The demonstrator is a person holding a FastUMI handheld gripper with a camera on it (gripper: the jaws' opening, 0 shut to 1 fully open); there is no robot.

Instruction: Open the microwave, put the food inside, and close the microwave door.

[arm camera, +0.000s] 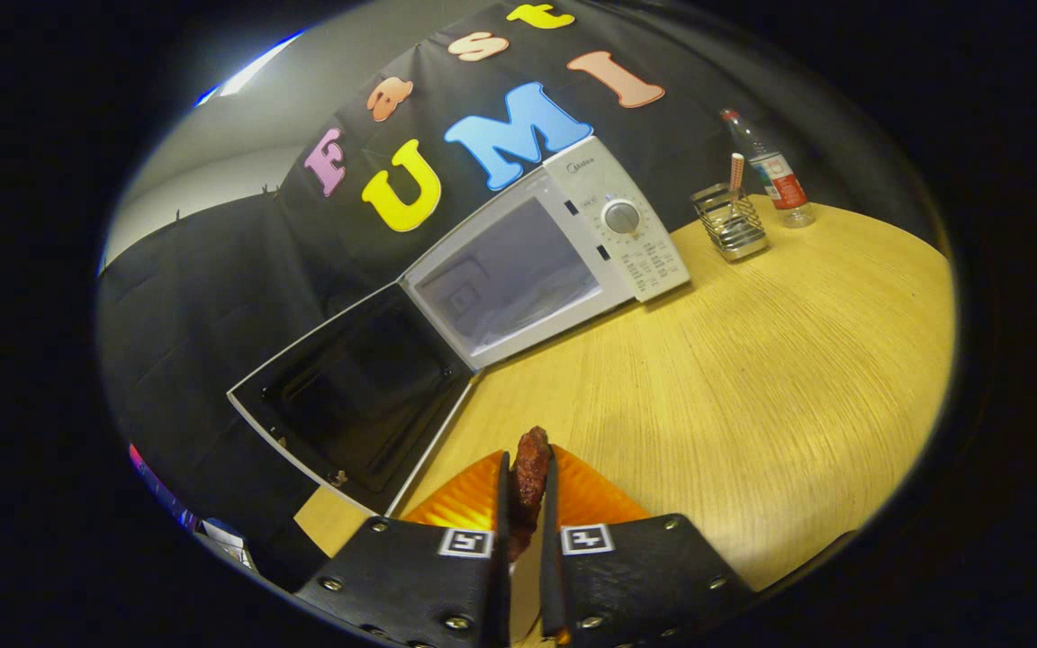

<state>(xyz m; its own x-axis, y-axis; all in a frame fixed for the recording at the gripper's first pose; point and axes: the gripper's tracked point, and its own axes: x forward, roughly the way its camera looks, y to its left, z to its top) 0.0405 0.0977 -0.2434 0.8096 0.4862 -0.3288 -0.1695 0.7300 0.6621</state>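
the gripper is clamped on a reddish-brown piece of food, both fingers pressing its sides, above the wooden table. beyond the fingers the microwave stands with its door swung wide open. a wire holder and bottle stand further back

A reddish-brown piece of food is gripped between the fingers of the tool. The white microwave has a grey dial, a pale interior, and a door that is black inside with a white rim. The worktop is grained in yellow wood. A wire holder is silver, and a clear bottle is capped and labelled in red.
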